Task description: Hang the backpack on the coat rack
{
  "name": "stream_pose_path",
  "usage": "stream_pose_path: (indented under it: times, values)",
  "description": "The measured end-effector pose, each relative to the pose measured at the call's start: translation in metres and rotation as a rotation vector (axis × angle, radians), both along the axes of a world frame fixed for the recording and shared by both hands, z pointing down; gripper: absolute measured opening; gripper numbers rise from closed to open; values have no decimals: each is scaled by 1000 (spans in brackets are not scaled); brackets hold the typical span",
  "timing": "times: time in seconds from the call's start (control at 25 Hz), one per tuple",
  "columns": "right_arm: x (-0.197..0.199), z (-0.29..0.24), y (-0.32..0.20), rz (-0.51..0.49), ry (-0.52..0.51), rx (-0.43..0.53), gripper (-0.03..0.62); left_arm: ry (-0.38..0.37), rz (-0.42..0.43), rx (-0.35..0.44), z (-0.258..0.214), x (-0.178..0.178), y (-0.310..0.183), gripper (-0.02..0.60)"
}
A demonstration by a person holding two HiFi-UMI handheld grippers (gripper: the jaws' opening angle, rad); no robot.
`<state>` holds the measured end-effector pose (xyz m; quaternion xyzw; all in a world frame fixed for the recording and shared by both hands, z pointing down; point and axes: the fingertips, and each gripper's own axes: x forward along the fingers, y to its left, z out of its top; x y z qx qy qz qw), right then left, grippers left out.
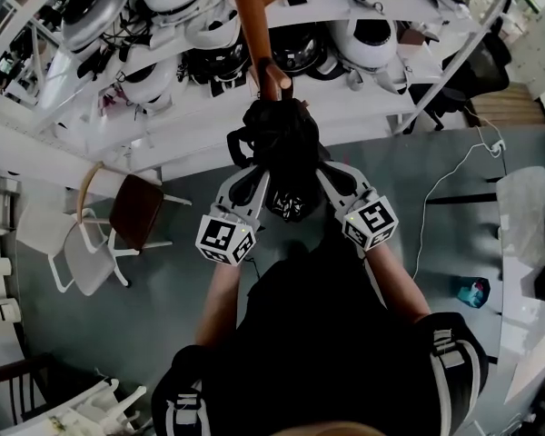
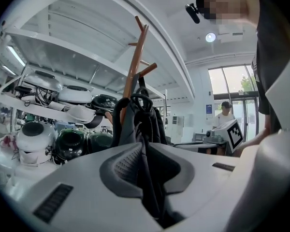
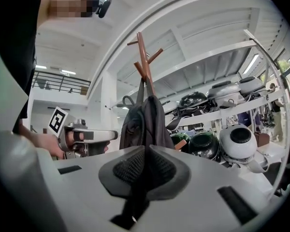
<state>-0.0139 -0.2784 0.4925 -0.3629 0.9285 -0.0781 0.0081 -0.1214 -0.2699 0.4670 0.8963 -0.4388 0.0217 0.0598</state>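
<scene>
A black backpack (image 1: 277,143) hangs in front of me against the brown wooden coat rack (image 1: 250,25), whose pole rises behind it. Both grippers point level at it from either side. My left gripper (image 1: 254,178) is shut on a black strap of the backpack (image 2: 140,117), which runs down between its pads (image 2: 123,166). My right gripper (image 1: 322,178) is likewise shut on dark backpack (image 3: 145,120) fabric. In both gripper views the rack's pegs (image 2: 144,71) (image 3: 144,57) stick up above the bag. I cannot tell whether the bag's loop sits on a peg.
White shelving (image 1: 345,98) loaded with helmets (image 1: 372,39) stands right behind the rack. A brown chair (image 1: 138,209) and a white chair (image 1: 84,260) are on the left floor, a glass-topped table (image 1: 527,243) on the right. A person (image 2: 225,116) stands far off.
</scene>
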Motion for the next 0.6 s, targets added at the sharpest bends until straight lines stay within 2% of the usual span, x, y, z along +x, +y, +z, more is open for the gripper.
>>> stream_pose_path:
  times: [0.08,0.32,0.6]
  values:
    - [1,1,2,4,2,-1,15,-10,25,4,1,4,4,42]
    - [-2,8,4,15,32,-10,14,-27,79,-1,6,15,11,28]
    - [-6,9,10,17,36,-15,15,-34,88,-6,9,16,15,28]
